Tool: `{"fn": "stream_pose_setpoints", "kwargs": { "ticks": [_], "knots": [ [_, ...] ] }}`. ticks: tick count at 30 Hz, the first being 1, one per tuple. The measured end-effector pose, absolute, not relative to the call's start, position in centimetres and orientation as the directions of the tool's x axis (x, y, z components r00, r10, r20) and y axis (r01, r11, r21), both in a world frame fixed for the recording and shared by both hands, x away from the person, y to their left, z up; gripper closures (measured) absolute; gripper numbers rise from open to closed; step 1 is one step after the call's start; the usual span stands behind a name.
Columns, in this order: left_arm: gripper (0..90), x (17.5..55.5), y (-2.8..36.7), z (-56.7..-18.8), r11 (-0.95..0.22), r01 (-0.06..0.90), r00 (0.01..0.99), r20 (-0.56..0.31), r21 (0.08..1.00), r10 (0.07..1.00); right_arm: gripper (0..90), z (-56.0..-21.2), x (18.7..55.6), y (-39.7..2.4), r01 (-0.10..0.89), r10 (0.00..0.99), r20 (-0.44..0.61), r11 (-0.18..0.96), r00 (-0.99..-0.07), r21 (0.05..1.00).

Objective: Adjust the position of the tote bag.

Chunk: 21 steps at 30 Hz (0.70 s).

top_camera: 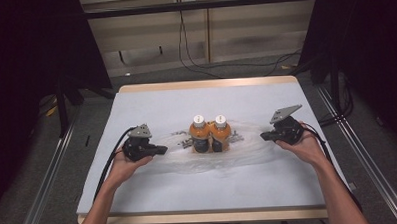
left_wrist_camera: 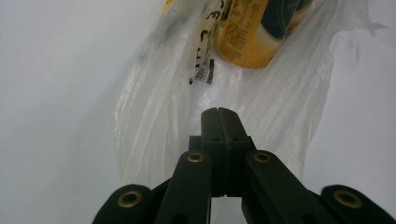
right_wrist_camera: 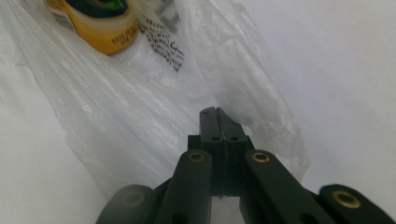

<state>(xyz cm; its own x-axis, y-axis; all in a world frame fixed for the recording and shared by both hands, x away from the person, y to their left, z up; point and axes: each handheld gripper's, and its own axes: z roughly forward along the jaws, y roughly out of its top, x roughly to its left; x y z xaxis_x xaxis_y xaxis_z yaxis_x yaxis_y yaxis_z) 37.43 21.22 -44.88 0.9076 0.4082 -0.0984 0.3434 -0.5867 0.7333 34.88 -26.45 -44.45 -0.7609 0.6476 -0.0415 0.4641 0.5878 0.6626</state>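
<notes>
Two orange bottles (top_camera: 210, 133) with white caps, standing side by side dead centre of the high view, on or inside a clear plastic bag (top_camera: 248, 148) spread flat across the white-covered worktop (top_camera: 154, 193). Hard to say whether the bottles sit in the bag or just on top of it.

Left gripper (top_camera: 160, 150) at centre-left of that frame, jaws pressed together, nothing pinched, tips right at the bag's left fringe. Right gripper (top_camera: 264, 135) at centre-right, also closed and empty, just beside the bag's right fringe. Same story up close: left gripper (left_wrist_camera: 219, 116) shut over crinkled film (left_wrist_camera: 154, 121), right gripper (right_wrist_camera: 215, 116) shut over film (right_wrist_camera: 116, 121) too.

Handling guess: bag thin, floppy, slippery, probably prone to tearing or slipping out of a pinch. Best bet likely a loose edge or fold on each side, away from the bottles. Bottles look full, so fairly heavy and tippy if the film gets tugged.

Murky bits: bag opening impossible to locate, bottles cut off at the top of both gripper views, printed text on the film unreadable.
</notes>
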Motion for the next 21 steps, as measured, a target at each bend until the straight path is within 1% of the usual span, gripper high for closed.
{"fn": "stream_pose_setpoints", "kwargs": {
  "ticks": [3,8,10,14,21],
  "knots": [
    [90.0,37.4,21.3,-44.8,-0.578,0.344,0.909,-0.108,0.74,0.403,90.0,-44.2,35.0,-26.6,0.457,0.642,-0.004,0.549,-0.766,0.699],
    [90.0,37.3,21.5,-44.3,-0.541,0.341,0.907,-0.118,0.769,0.404,90.0,-43.7,34.8,-26.6,0.446,0.636,0.022,0.515,-0.771,0.732],
    [89.9,37.2,21.5,-44.2,-0.514,0.344,0.904,-0.13,0.786,0.407,90.0,-43.5,34.7,-26.5,0.439,0.637,0.022,0.505,-0.771,0.743],
    [87.9,37.0,21.3,-43.9,-0.509,0.336,0.904,-0.119,0.793,0.411,90.0,-43.1,34.5,-26.4,0.427,0.635,0.029,0.484,-0.772,0.764],
    [88.3,36.5,20.6,-43.4,-0.492,0.332,0.904,-0.122,0.805,0.411,90.0,-42.7,34.5,-25.6,0.418,0.634,0.057,0.436,-0.771,0.797]
  ]
}}
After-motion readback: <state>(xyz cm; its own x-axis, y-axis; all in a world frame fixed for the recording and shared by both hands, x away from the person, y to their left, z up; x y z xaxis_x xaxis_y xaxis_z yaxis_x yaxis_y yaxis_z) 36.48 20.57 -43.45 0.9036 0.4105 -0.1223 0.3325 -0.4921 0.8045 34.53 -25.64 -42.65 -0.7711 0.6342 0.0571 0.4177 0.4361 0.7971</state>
